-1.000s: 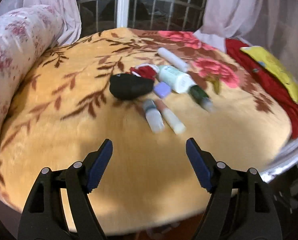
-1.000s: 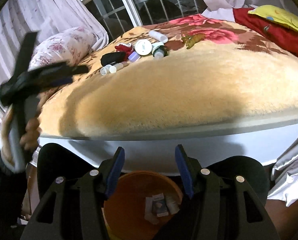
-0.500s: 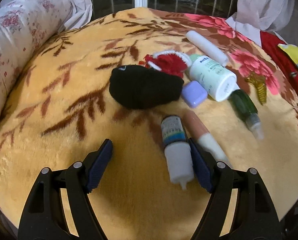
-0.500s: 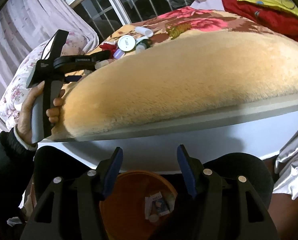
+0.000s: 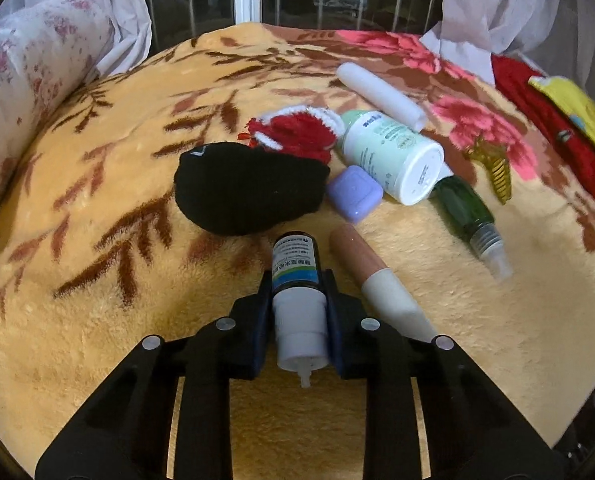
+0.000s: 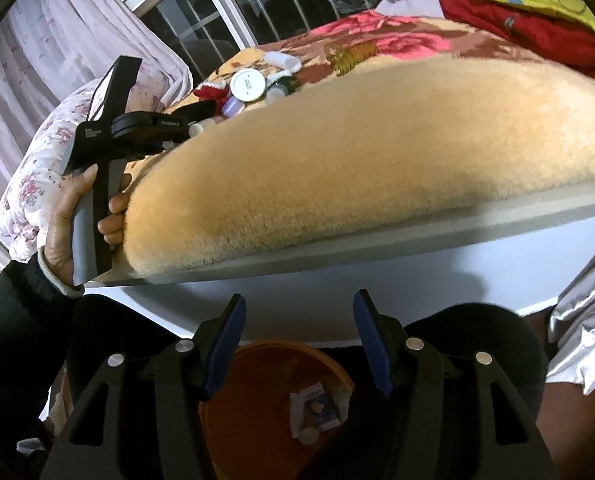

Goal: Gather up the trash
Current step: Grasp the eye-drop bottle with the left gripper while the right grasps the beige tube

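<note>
Gripping a dropper bottle (image 5: 296, 280), left claw (image 5: 296, 286) on blanket (image 5: 97, 320).

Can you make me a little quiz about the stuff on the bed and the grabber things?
1. True or false: the left gripper has its jaws shut on the small dropper bottle.
2. What colour is the bin below the right gripper?
3. Which touches the purple soap box: A) black sock, B) hair clip?

Key: 1 true; 2 orange; 3 A.
</note>
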Tool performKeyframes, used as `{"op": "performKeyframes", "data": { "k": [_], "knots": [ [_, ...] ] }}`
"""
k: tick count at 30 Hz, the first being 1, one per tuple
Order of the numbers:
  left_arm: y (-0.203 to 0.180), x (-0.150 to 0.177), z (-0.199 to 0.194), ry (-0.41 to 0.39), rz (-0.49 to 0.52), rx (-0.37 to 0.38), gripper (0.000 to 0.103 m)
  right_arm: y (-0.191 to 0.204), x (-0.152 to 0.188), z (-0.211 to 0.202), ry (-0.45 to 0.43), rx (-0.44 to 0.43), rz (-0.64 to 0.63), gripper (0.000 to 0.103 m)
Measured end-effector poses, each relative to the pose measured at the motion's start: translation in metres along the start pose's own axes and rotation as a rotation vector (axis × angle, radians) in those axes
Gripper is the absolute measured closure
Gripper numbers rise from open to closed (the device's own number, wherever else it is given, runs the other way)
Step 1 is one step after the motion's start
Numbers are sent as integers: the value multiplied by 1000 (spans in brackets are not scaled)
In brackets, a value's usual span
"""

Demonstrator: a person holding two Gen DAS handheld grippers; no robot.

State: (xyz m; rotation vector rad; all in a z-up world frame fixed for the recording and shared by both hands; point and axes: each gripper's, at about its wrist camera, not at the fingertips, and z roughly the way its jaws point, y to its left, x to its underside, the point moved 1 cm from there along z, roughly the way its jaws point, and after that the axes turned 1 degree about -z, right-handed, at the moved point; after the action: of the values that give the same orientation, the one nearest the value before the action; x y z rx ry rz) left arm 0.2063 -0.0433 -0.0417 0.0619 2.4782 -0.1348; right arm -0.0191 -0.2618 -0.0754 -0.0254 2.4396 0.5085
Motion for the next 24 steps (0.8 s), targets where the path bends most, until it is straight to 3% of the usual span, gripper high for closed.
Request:
{"op": "performKeyframes", "data": {
  "k": [3,10,16,21,24],
  "knots": [
    [8,4,-12,-19,-12,15,80,5,-10,-7,-22,18,-33,47],
    [43,29,-56,-88,-24,-27,80,39,-58,-3,-73,-4,-150,47],
    [68,51,-74,-131,-59,-74,80,84,-120,47,-67,-23,-241,47],
    [84,56,-67,-115,-114,-36,80,114,-162,104,-4,8,-302,47],
    [89,57,-63,-121,-130,-17,80,118,-177,137,64,12,-276,58]
  ]
}}
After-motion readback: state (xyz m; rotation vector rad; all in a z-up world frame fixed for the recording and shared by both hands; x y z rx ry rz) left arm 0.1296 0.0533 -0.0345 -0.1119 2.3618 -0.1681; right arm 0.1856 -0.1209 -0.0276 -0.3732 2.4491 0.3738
